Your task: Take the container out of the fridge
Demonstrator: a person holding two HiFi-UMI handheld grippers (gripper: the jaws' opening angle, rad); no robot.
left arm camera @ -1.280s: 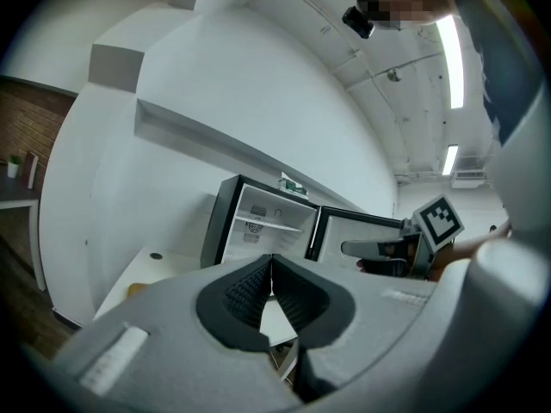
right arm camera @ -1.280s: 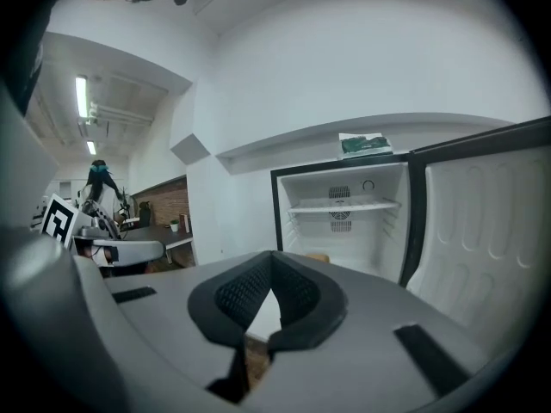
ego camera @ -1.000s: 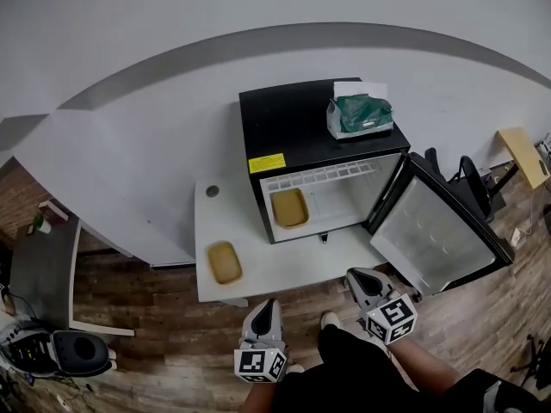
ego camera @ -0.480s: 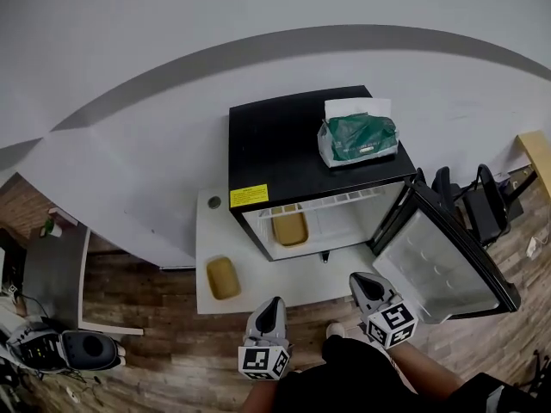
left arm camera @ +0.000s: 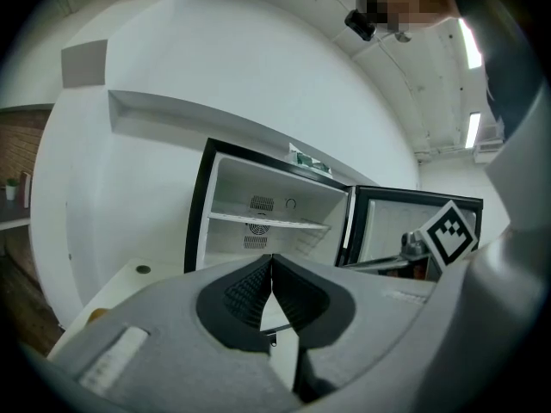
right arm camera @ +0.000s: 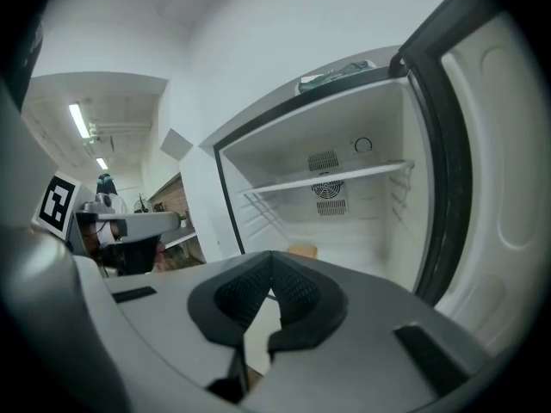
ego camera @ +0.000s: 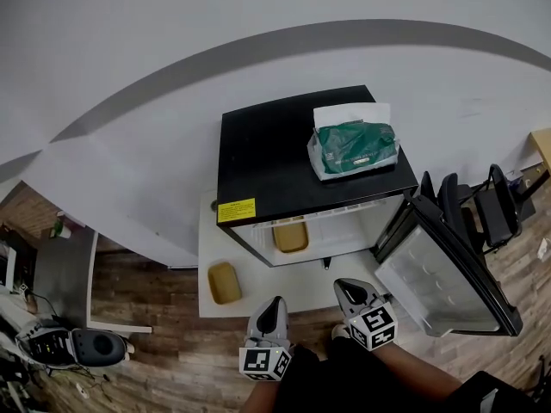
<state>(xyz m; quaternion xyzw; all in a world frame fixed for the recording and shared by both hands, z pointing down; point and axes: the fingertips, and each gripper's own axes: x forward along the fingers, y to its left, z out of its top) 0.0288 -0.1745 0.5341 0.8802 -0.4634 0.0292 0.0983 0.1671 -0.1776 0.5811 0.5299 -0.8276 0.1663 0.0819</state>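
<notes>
The black mini fridge (ego camera: 293, 157) stands on a low white table (ego camera: 258, 275) with its door (ego camera: 439, 269) swung open to the right. A tan container (ego camera: 291, 235) sits on the fridge floor at the left; in the right gripper view this container (right arm camera: 301, 250) shows just past the jaws. A second tan container (ego camera: 225, 282) lies on the table in front of the fridge, at the left. My left gripper (ego camera: 274, 303) and right gripper (ego camera: 344, 286) hover at the table's front edge, both shut and holding nothing. In their own views the left gripper (left arm camera: 272, 261) and right gripper (right arm camera: 272, 280) point into the open fridge.
A green bag in a white wrapper (ego camera: 353, 149) lies on the fridge top. A wire shelf (right arm camera: 331, 177) spans the upper part of the fridge interior. Dark chairs (ego camera: 482, 205) stand behind the open door at the right, and a desk with a chair (ego camera: 73, 347) at the left.
The view has drawn in over the fridge, so its top fills more of the picture and less interior shows. Both grippers have come closer to the table's front edge, the right one shifting left.
</notes>
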